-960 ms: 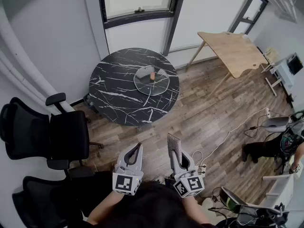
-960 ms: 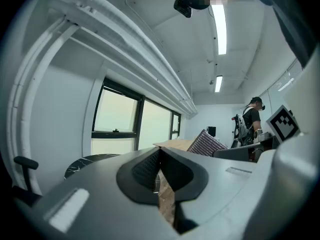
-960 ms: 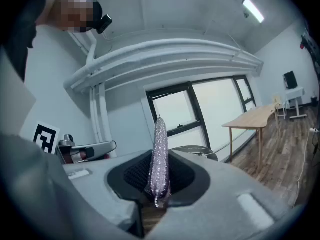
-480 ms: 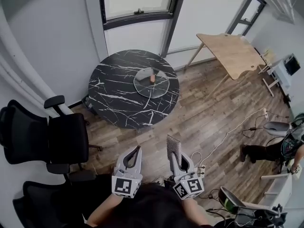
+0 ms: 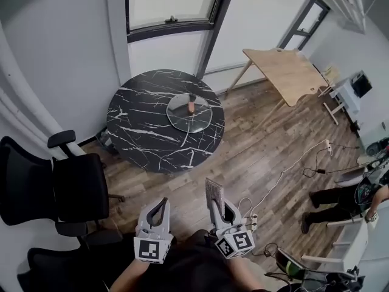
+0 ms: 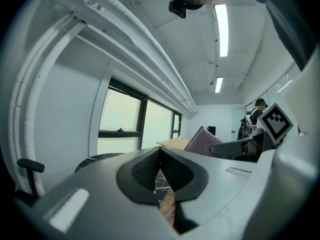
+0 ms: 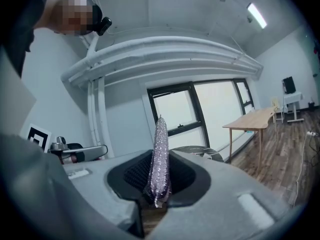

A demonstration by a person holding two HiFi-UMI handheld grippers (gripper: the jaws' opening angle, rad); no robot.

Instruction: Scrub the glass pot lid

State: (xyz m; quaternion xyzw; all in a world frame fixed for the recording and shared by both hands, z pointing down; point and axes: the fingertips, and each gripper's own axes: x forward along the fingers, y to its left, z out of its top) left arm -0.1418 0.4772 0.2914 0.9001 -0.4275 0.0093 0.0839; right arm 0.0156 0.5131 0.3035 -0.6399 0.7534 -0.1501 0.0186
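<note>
The glass pot lid (image 5: 189, 112) with a small brown knob lies flat on the round black marble table (image 5: 146, 126), far ahead of both grippers. My left gripper (image 5: 158, 206) is held low near my body, jaws shut with nothing between them (image 6: 159, 160). To its right, my right gripper (image 5: 214, 194) is shut on a flat glittery scrubbing pad (image 5: 213, 193) that sticks up past the fingertips. In the right gripper view the scrubbing pad (image 7: 160, 156) stands edge-on between the jaws, with the table's edge (image 7: 205, 153) behind it.
Two black office chairs (image 5: 58, 187) stand at the left. A wooden table (image 5: 284, 70) stands at the back right. A white cable (image 5: 292, 166) runs across the wood floor, and a person (image 5: 358, 196) sits at the right edge.
The view has shifted: both grippers sit lower and a bit left in the frame, and the table appears slightly farther left. Both jaws stay as they were.
</note>
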